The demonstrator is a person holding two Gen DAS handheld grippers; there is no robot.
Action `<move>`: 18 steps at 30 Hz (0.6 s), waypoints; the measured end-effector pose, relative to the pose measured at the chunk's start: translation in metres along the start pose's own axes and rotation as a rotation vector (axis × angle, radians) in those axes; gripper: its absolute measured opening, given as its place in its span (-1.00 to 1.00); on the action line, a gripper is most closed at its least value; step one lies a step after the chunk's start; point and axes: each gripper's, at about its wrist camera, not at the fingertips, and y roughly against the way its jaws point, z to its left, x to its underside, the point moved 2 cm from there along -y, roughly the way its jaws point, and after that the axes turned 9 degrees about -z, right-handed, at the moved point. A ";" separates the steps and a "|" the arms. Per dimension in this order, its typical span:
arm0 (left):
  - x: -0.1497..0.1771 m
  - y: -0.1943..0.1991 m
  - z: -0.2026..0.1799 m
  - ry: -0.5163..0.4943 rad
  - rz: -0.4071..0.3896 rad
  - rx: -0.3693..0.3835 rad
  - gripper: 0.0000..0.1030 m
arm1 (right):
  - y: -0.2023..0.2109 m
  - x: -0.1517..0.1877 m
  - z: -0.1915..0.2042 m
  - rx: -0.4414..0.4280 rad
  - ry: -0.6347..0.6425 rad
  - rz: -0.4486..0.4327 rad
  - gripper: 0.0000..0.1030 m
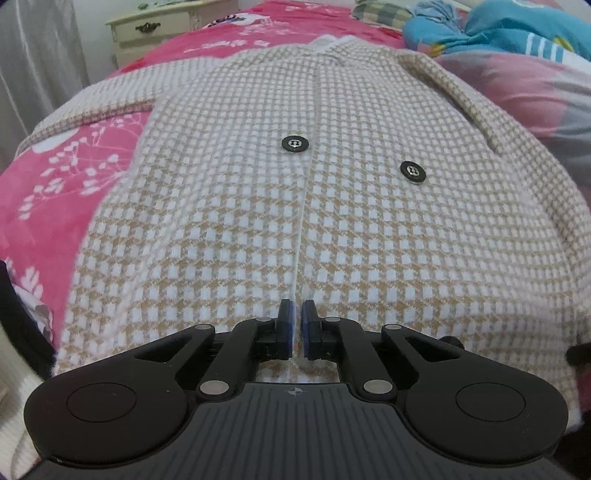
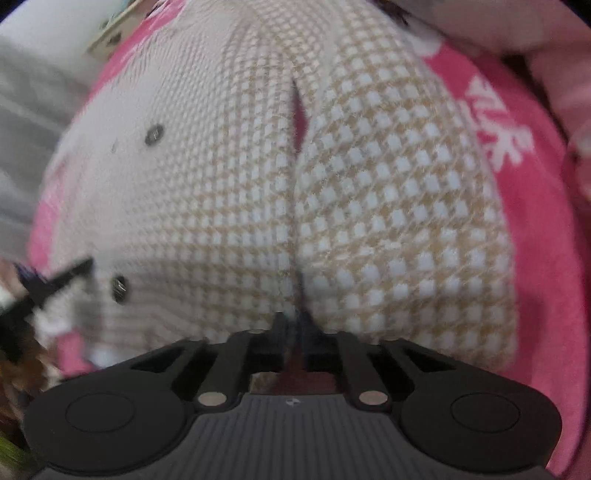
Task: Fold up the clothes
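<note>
Jacket (image 1: 332, 206): spread on pink bedspread (image 1: 55, 206), directly ahead.
Left gripper (image 1: 297, 317): clamped on its hem.
Right gripper (image 2: 293, 325): clamped on its fabric.

Pink floral bedspread (image 1: 55, 192), cream drawer cabinet (image 1: 155, 29), blue bedding (image 1: 509, 29).

We see the jacket (image 1: 229, 206) spread flat on the bed (image 1: 48, 206), its hem toward the near edge and its collar toward the far end, with one sleeve (image 1: 85, 110) reaching to the bed's left side. Two buttons (image 1: 294, 143) sit on the jacket's front, one beside the middle seam and the other to its right. Behind the jacket, a heap of bedding (image 1: 509, 33) lies at the far right corner, and a nightstand (image 1: 162, 26) stands beyond the bed's far left corner.
</note>
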 end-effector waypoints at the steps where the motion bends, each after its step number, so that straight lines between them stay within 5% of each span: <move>1: 0.000 0.002 0.000 -0.011 0.003 -0.007 -0.84 | 0.000 0.001 0.002 0.010 0.019 0.001 -0.96; 7: -0.006 0.042 0.023 -0.006 -0.026 -0.065 -0.68 | 0.044 -0.003 0.026 0.094 0.201 -0.120 -0.75; 12: -0.008 0.052 0.018 0.056 -0.014 0.045 -0.59 | 0.050 -0.014 0.063 -0.048 0.358 -0.246 -0.75; 15: -0.002 0.022 0.000 0.004 0.065 0.013 -0.54 | 0.005 -0.011 0.076 -0.060 0.428 -0.189 -0.63; 18: -0.011 0.012 0.001 0.074 0.069 -0.001 -0.55 | -0.024 -0.016 0.076 -0.004 0.452 -0.076 -0.66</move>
